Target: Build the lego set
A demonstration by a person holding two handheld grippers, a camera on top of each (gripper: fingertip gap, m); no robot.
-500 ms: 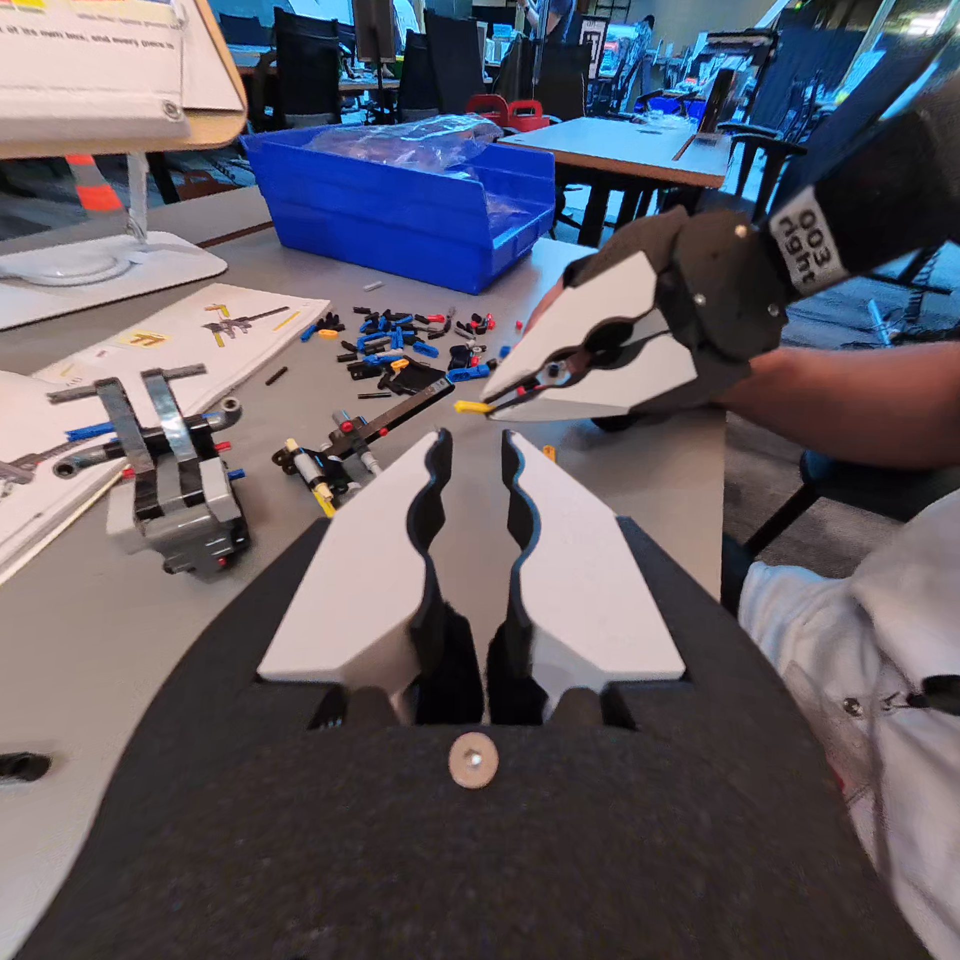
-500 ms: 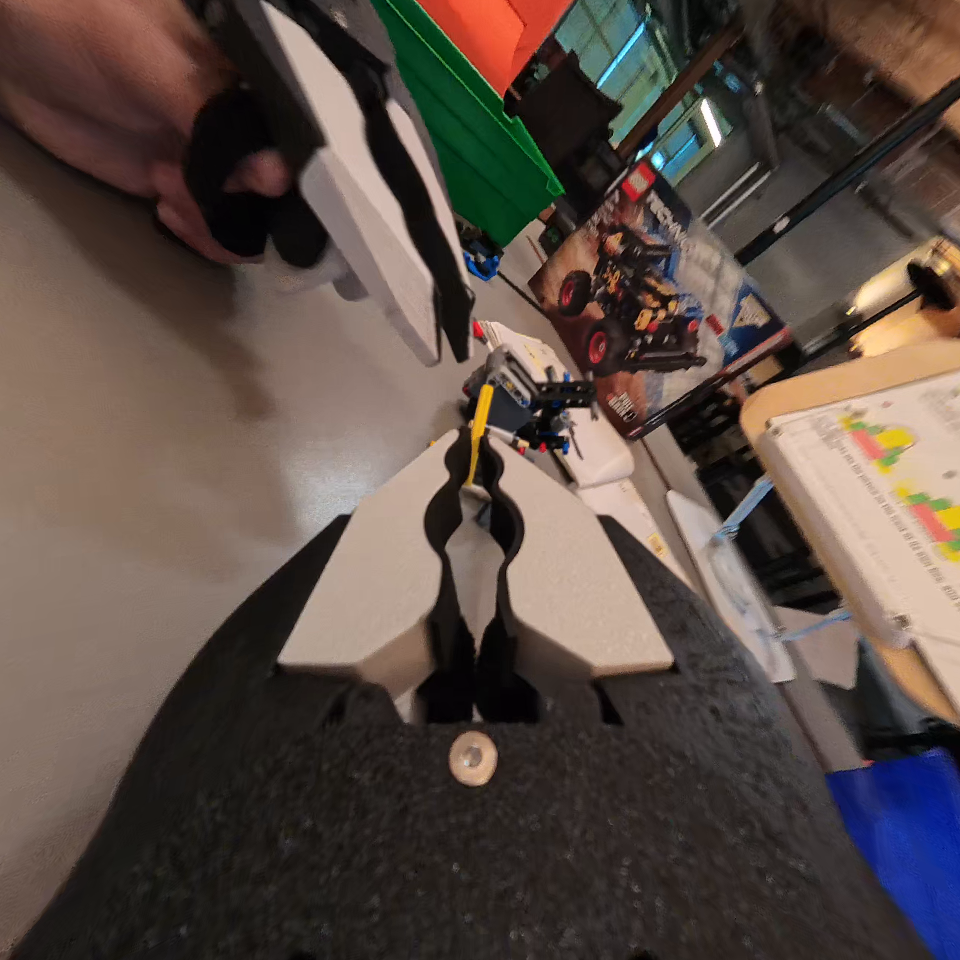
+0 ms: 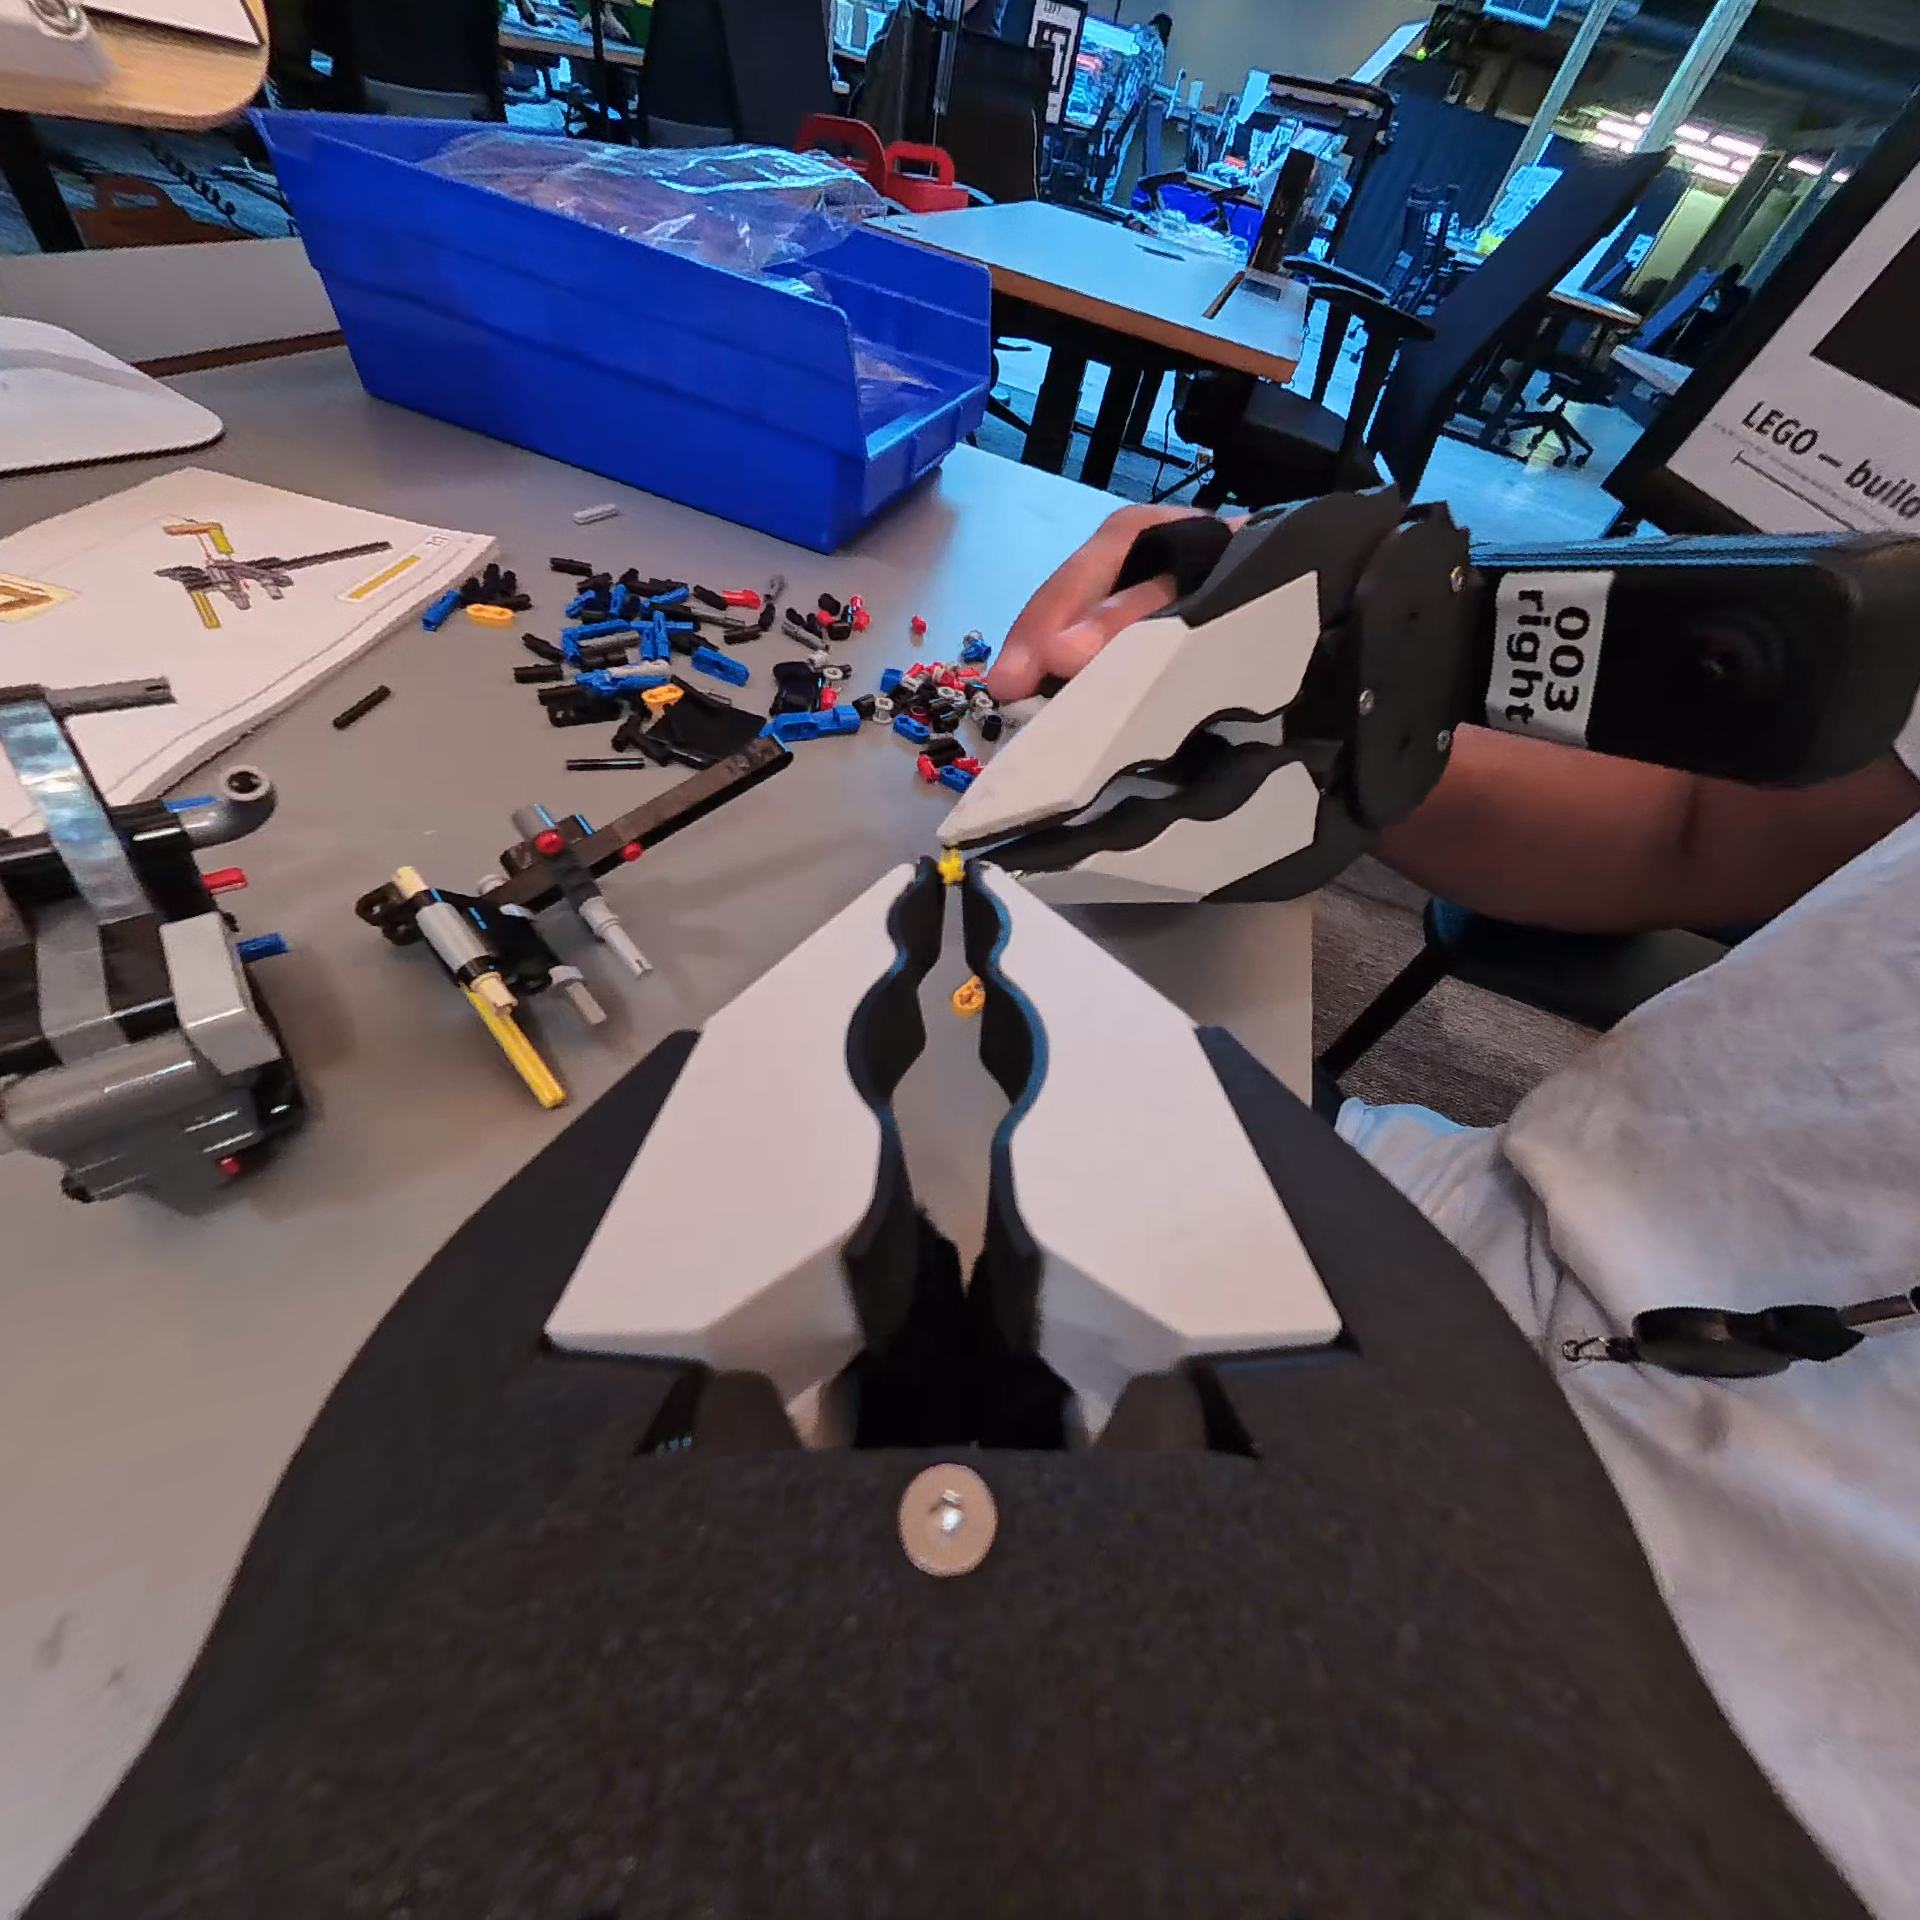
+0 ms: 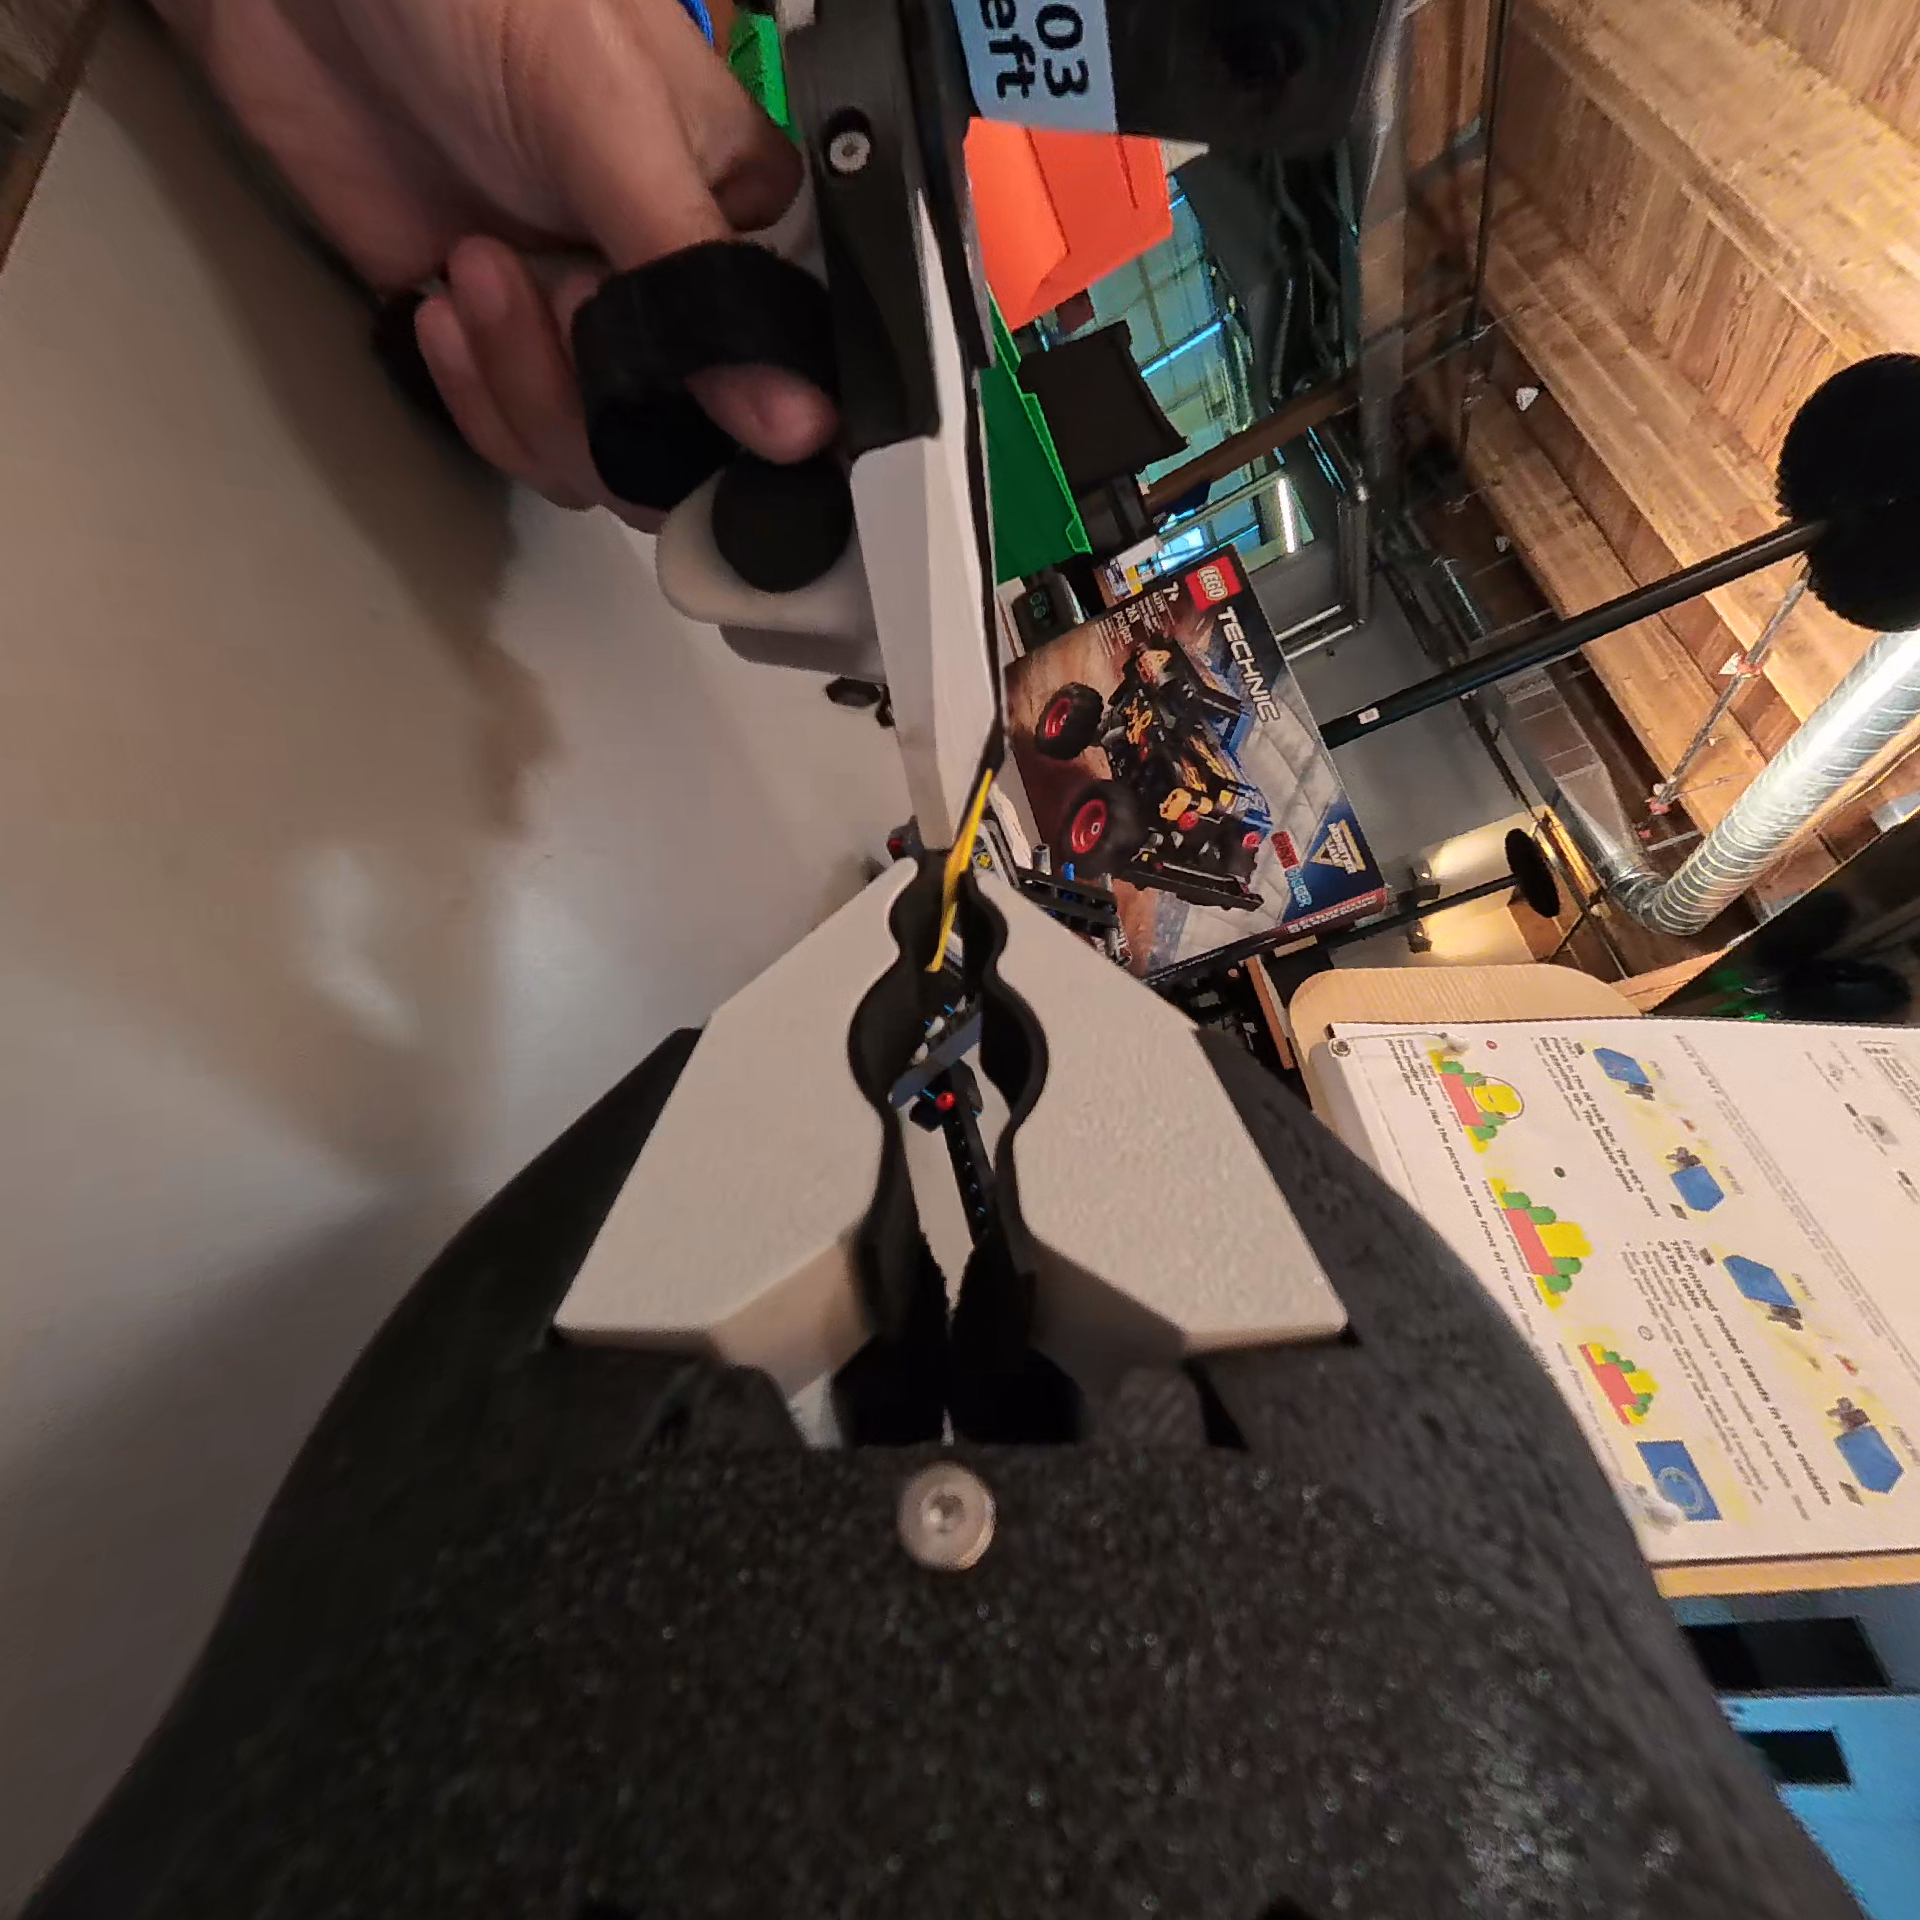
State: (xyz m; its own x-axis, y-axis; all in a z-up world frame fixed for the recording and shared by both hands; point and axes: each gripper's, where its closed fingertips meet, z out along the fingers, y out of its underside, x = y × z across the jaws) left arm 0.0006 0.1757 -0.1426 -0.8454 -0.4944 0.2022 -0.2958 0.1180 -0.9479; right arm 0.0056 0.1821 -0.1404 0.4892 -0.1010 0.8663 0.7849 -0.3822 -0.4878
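Left wrist view showed the left tongs (image 3: 948, 871) pinched on the end of a thin yellow rod (image 3: 950, 867), seen end-on at 12 o'clock. Meeting them tip to tip from 3 o'clock, the right tongs (image 4: 943, 914) clamped the same rod, its long axis running between both. Most of its length stayed hidden between the fingers. Loose pieces (image 3: 727, 675) lay on the counter (image 3: 436, 1122) beyond.
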